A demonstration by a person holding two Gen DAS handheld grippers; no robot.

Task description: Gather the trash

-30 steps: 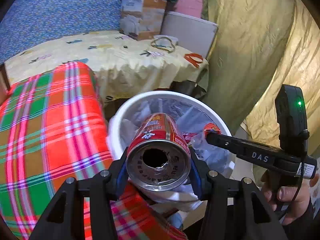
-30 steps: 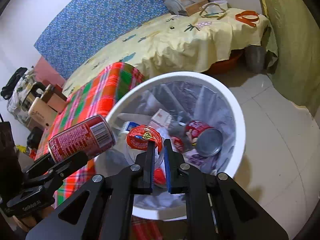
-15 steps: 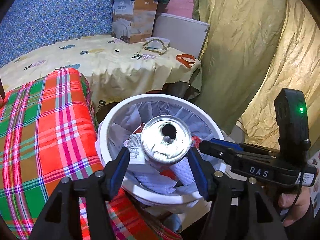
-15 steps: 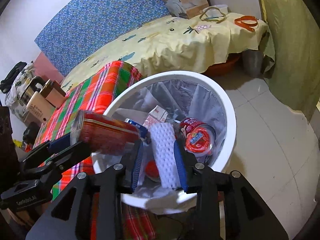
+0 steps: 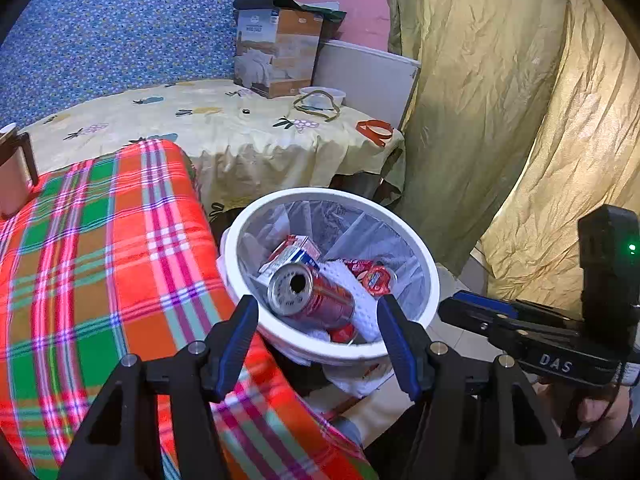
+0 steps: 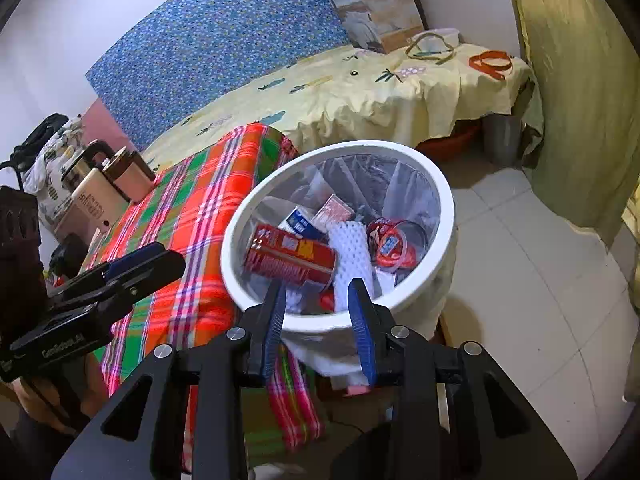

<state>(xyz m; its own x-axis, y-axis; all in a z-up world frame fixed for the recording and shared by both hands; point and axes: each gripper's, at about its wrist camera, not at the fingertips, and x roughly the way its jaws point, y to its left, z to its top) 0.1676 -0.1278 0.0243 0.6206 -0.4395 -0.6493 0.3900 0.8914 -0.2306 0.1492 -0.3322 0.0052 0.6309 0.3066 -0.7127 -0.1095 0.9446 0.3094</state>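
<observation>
A round white plastic trash bin (image 5: 430, 280) lined with a clear bag stood on the pale tiled floor (image 6: 532, 264), pressed against the edge of a red, green and orange plaid blanket (image 5: 100, 248), with a table draped in a yellow printed cloth (image 5: 224, 128) just behind the bin. Inside the bin, a red aluminium drink can (image 5: 310, 296) lay on its side atop the rubbish, its opened silver top tilted toward the blanket. Touching the can on the side away from the blanket was a white dimpled foam pad (image 6: 352, 252), and beyond that a red-lidded clear plastic cup (image 6: 390, 242). The left gripper (image 5: 316, 332) hung over the bin's near rim, its blue-padded jaws spread wide and empty. The right gripper (image 6: 320, 312) hovered there too, jaws parted, holding nothing.
</observation>
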